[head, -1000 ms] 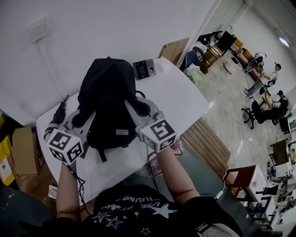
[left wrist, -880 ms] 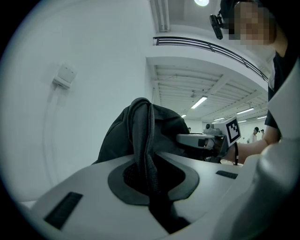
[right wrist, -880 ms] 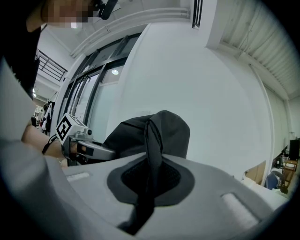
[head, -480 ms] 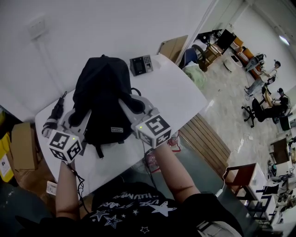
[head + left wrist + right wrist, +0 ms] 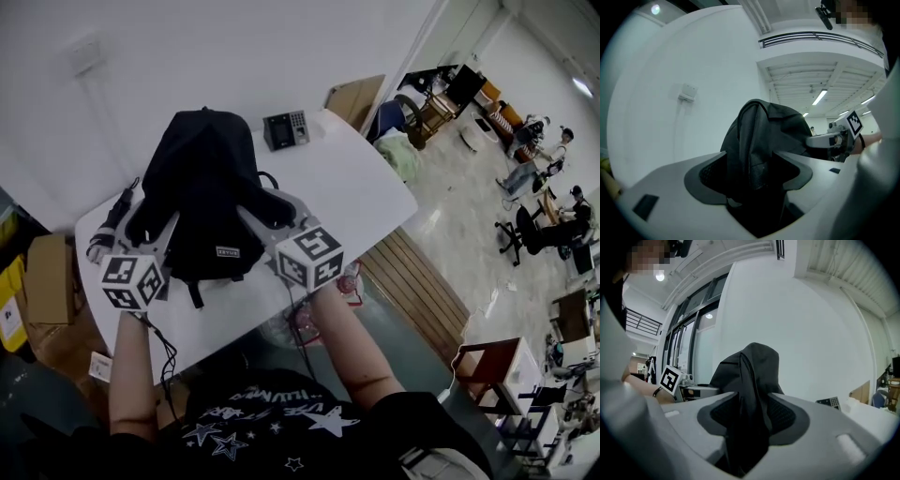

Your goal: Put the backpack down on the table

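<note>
The black backpack (image 5: pixel 202 183) stands upright on the white table (image 5: pixel 352 192), against the wall. My left gripper (image 5: pixel 159 230) is at its lower left side and my right gripper (image 5: pixel 272 208) at its lower right side. Both sets of jaws are opening. In the left gripper view a black strap of the backpack (image 5: pixel 761 136) hangs loose between the spread fingers of the left gripper (image 5: pixel 752 173). The right gripper view shows another strap of the backpack (image 5: pixel 750 376) between the parted fingers of the right gripper (image 5: pixel 750 416), with gaps on both sides.
A black keypad device (image 5: pixel 284 129) lies on the table behind the backpack. A dark rod-like object (image 5: pixel 108 230) lies at the table's left end. A cardboard box (image 5: pixel 47 291) is on the floor to the left and a wooden slatted bench (image 5: pixel 412 281) to the right.
The backpack and both grippers have shifted slightly left in the head view. The backpack now rests on the table, and both grippers' fingers stand wider around its straps.
</note>
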Demonstrator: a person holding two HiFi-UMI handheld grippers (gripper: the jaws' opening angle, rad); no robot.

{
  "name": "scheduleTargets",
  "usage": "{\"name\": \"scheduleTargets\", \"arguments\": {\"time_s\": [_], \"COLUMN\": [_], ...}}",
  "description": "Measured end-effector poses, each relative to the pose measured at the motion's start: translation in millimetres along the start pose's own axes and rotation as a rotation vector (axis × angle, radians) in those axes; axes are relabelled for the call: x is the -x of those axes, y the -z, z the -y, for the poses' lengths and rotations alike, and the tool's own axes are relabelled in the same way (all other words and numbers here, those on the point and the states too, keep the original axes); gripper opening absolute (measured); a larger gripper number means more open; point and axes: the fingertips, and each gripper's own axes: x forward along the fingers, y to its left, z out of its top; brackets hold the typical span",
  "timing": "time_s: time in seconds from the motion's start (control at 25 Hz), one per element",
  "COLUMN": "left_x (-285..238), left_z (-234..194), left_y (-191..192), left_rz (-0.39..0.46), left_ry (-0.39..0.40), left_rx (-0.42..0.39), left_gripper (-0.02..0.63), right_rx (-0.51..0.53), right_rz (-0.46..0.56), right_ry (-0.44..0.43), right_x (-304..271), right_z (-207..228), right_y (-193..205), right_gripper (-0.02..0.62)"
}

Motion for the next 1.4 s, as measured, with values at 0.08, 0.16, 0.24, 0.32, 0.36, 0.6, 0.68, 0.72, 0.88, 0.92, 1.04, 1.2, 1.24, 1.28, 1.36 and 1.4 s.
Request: {"name": "scheduleTargets", "arguments": {"time_s": [0.08,0.16,0.24,0.32,0.36,0.6,0.68,0.72,0.88,0.92,1.04,1.2,1.24,1.28,1.36,1.4], "left_x": [5,11,20,29,34,66,76,80,101,107,128,152,157,162,169,172], "left_z": [3,9,17,25,29,53,67,75,104,112,141,180,189,197,209,213], "left_y": [3,5,3,1,1,0,0,1,-1,0,6,21,25,30,38,41], "left_rz": [-0.015,-0.023,-0.021,-0.020,-0.021,-0.017,-0.015,-0.014,0.019,0.024,0.018,-0.015,-0.025,-0.035,-0.055,-0.063], "left_ry": [-0.013,-0.023,-0.039,-0.056,-0.064,-0.132,-0.136,-0.131,-0.144,-0.144,-0.120,-0.091,-0.086,-0.083,-0.081,-0.082], "left_rx": [0.011,0.007,0.003,0.001,0.000,0.004,0.008,0.006,-0.015,-0.009,0.027,0.051,0.057,0.064,0.074,0.079], "left_gripper": [0.308,0.314,0.315,0.333,0.336,0.336,0.336,0.336,0.334,0.334,0.320,0.168,0.103,0.081,0.032,0.031], "right_rx": [-0.006,-0.009,-0.012,-0.019,-0.022,-0.029,-0.026,-0.025,-0.024,-0.023,-0.020,-0.018,-0.023,-0.030,-0.050,-0.059], "right_rz": [0.001,0.009,0.015,0.017,0.017,0.019,0.019,0.018,0.001,-0.003,-0.010,-0.022,-0.028,-0.035,-0.046,-0.048], "right_ry": [0.002,0.000,-0.006,-0.014,-0.018,-0.061,-0.079,-0.090,-0.134,-0.145,-0.182,-0.252,-0.270,-0.288,-0.312,-0.316], "right_x": [10,19,30,41,46,85,97,102,120,125,143,167,171,175,182,184], "right_z": [0,-2,-7,-11,-13,-33,-40,-43,-56,-60,-74,-93,-98,-103,-111,-113], "right_y": [0,-1,-4,-4,-4,1,3,4,14,16,19,29,33,38,47,50], "right_gripper": [0.199,0.206,0.206,0.206,0.206,0.206,0.204,0.204,0.202,0.198,0.196,0.135,0.121,0.118,0.087,0.069]}}
